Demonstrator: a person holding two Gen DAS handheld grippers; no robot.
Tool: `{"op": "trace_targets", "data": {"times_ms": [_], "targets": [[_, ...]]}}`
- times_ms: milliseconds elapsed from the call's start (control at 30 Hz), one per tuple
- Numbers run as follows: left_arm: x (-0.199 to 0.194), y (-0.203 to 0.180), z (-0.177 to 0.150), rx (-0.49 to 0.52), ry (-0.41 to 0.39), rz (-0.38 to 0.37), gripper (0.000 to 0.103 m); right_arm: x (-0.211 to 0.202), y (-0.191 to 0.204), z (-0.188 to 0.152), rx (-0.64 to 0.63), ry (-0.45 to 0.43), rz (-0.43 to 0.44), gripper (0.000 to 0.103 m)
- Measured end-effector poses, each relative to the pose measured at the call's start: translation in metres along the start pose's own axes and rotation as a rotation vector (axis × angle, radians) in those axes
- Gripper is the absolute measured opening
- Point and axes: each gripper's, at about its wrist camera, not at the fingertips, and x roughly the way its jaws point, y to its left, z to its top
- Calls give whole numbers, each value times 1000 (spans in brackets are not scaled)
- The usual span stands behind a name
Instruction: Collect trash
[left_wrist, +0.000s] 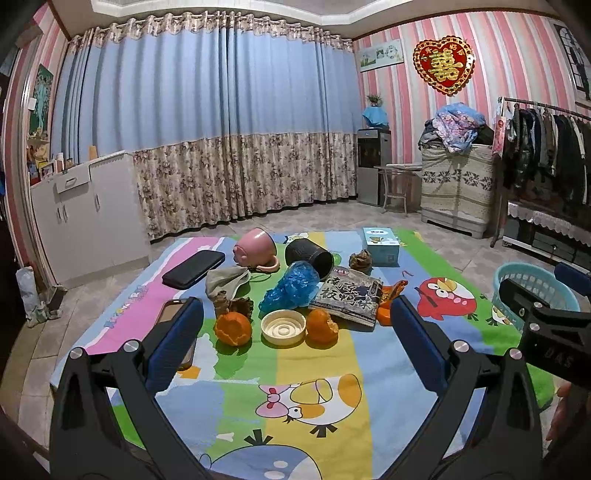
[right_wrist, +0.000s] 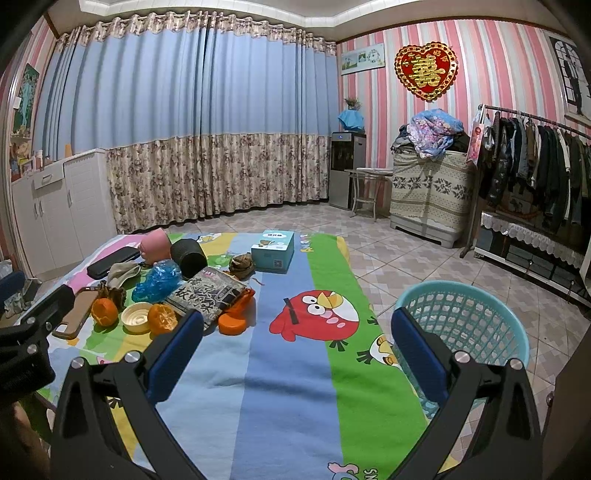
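Trash lies in a cluster on the cartoon-print table (left_wrist: 314, 369): two orange peel halves (left_wrist: 232, 328) (left_wrist: 320, 325), a cream lid (left_wrist: 283, 327), a blue plastic bag (left_wrist: 291, 286), a dark snack packet (left_wrist: 349, 297), brown crumpled scraps (left_wrist: 361, 260) and a grey mask (left_wrist: 226, 280). My left gripper (left_wrist: 295, 325) is open and empty, just short of the lid. My right gripper (right_wrist: 295, 332) is open and empty over the table's right side, next to the teal basket (right_wrist: 465, 325). The same trash shows at the left of the right wrist view (right_wrist: 162, 317).
A pink mug (left_wrist: 255, 247), a black cup (left_wrist: 310, 254), a black case (left_wrist: 194, 269), a phone (left_wrist: 173, 314), a tissue box (left_wrist: 382, 245) and an orange lid (right_wrist: 232, 323) also sit on the table. The basket stands on the floor past the table's right edge (left_wrist: 532, 291).
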Motion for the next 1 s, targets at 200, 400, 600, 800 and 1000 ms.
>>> {"op": "trace_targets", "data": {"times_ms": [200, 400, 600, 800, 1000], "targets": [[-1, -2, -1, 4, -1, -2, 98, 0, 0, 0, 0, 0, -1, 99], [-1, -4, -2, 9, 1, -12, 98, 1, -4, -1, 4, 4, -1, 99], [-2, -3, -2, 9, -4, -15, 98, 1, -8, -2, 4, 4, -6, 99], [-2, -3, -3, 11, 1, -22, 98, 1, -7, -1, 4, 2, -6, 99], [-3, -4, -3, 18, -5, -26, 98, 1, -8, -1, 3, 6, -8, 99]]}}
